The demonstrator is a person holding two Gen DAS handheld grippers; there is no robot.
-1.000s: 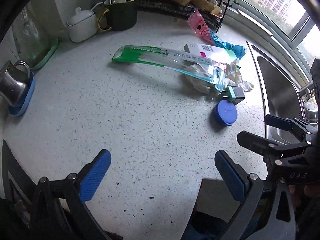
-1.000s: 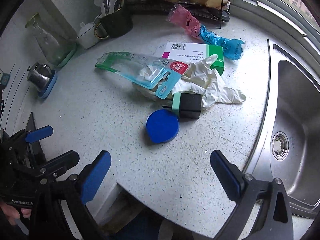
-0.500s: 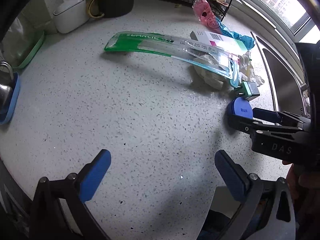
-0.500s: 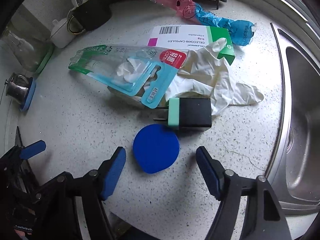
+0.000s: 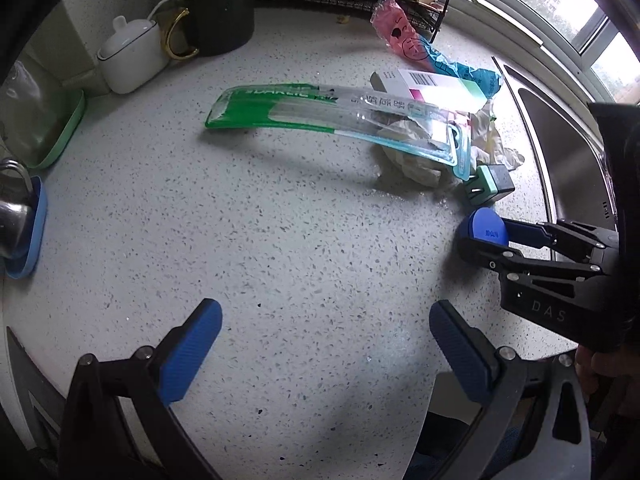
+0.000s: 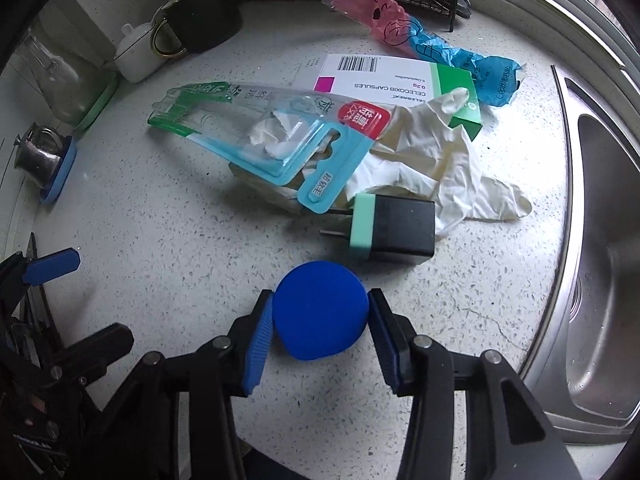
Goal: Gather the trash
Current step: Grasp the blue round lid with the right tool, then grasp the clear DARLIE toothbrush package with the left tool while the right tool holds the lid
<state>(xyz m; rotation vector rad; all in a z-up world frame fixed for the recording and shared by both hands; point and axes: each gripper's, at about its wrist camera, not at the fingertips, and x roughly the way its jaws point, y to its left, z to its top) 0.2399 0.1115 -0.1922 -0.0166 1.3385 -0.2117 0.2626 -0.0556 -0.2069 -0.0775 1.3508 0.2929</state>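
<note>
Low in the frame, the right gripper (image 6: 320,316) closes its fingers on the blue lid (image 6: 320,310) – light, stiff, slick-edged, best pinched across its rim – left gripper (image 5: 324,344) wide, empty

Both views are lit by soft daylight that enters through the window (image 5: 560,4) at the far right. The speckled counter (image 5: 280,220) is evenly and brightly lit, and soft shadows are cast toward the near left, as seen under the clear plastic package (image 5: 332,120). Glare is seen on the white box (image 5: 436,90) and on the steel sink (image 6: 600,240). Strong fisheye bending is seen at the edges, with dark rounded corners. Focus is sharp throughout, with slight softness at the rim.
</note>
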